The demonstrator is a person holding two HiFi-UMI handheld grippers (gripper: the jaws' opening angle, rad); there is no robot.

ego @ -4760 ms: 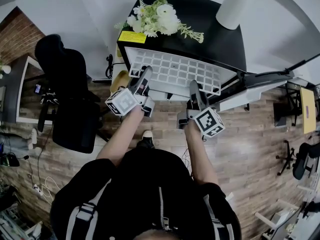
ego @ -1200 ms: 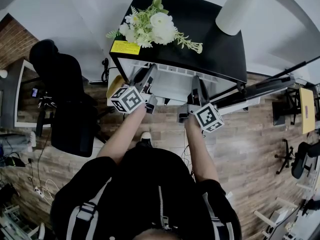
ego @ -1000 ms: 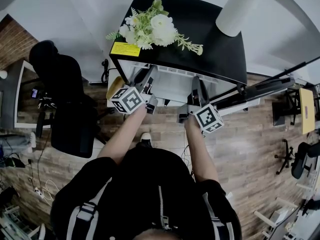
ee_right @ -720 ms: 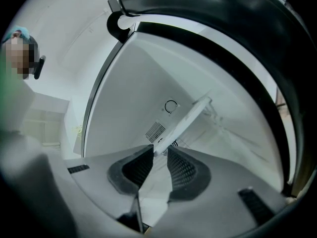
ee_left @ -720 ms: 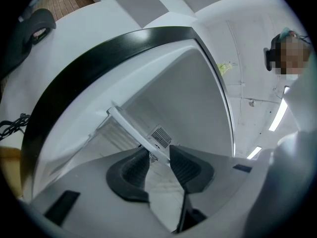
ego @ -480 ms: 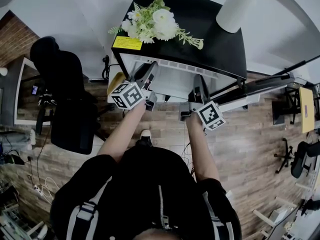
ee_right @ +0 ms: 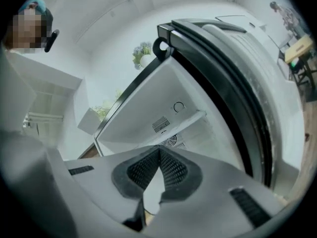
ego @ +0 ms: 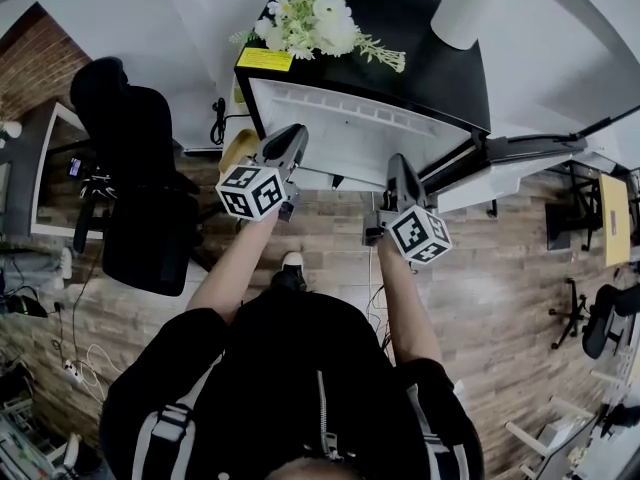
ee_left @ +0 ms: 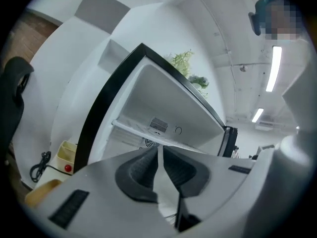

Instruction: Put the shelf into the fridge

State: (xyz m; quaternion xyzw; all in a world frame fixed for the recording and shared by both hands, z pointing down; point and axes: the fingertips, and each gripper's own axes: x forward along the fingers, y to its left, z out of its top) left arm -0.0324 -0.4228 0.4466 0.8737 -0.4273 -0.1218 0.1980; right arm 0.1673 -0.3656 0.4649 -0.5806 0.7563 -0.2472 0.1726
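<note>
The black mini fridge [ego: 420, 53] stands open in front of me. The white shelf [ego: 345, 106] lies inside it, seen as a level ledge across the cavity in the left gripper view [ee_left: 130, 128] and in the right gripper view [ee_right: 190, 120]. My left gripper [ego: 291, 136] hangs just outside the fridge's left front; its jaws [ee_left: 159, 151] are closing, nearly touching, with nothing between them. My right gripper [ego: 398, 164] sits before the right front, shut and empty [ee_right: 159, 153]. Neither touches the shelf.
The fridge door [ego: 510, 158] swings open to the right. A bunch of white flowers [ego: 320, 20] lies on the fridge top. A black office chair [ego: 135, 168] stands to the left, and a yellowish box [ego: 238, 150] sits by the fridge's left side.
The shelf, earlier held out in front by both grippers, now rests inside the fridge. Both grippers have let go, drawn back slightly and closed their jaws.
</note>
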